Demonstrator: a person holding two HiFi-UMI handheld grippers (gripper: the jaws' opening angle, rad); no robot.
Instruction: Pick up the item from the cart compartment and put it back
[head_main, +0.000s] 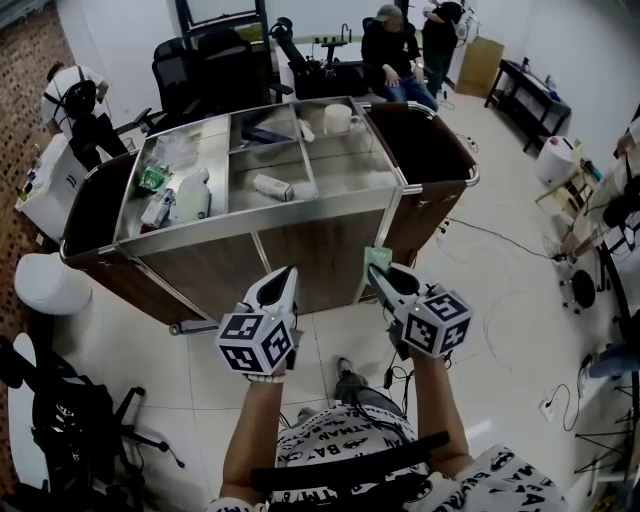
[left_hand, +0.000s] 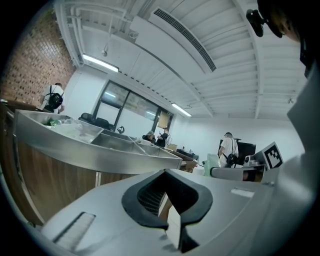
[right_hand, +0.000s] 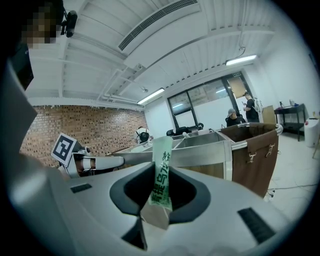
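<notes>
at the right gripper (right_hand: 159, 197) — green sachet (right_hand: 162, 172) sticks lengthwise toward cart (right_hand: 200, 150).

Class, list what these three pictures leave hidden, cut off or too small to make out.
- Green sachet: print too small in the head view; right gripper view, lower end buried between the jaws.
- Cart compartments: left gripper view, steel rim hides their contents.
- Packets in its left compartment: head view, too small to name.
</notes>
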